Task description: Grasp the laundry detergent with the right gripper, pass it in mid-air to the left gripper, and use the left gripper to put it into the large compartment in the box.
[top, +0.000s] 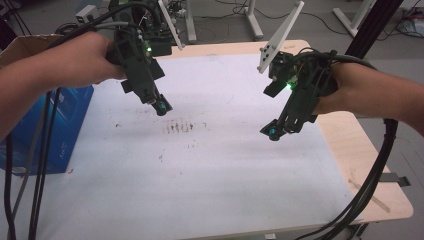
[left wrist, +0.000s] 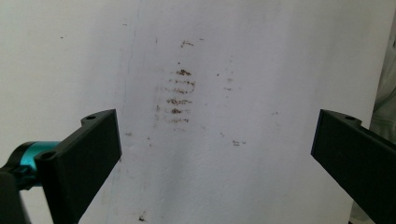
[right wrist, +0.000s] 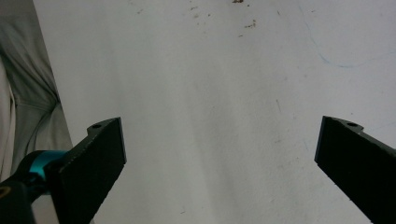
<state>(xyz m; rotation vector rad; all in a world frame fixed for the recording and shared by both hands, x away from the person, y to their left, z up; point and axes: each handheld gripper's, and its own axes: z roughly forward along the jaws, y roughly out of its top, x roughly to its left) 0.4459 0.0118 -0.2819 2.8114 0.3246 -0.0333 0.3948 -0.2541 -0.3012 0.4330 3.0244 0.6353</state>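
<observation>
Grippers hung above the white table sheet (top: 210, 175), the left gripper (top: 161, 106) and the right gripper (top: 276, 131) well apart, each with jaws spread wide and holding nothing. Brown smudges (top: 179, 127) lay on the sheet between them, nearer the left one.

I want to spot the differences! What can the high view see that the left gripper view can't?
The high view alone has both hands, the left tongs, the right tongs, a blue box and the table's wooden edge. The left gripper view alone has its two black jaws wide apart, close up, and a strip of grey cloth. Both have the white sheet with brown smudges.
</observation>
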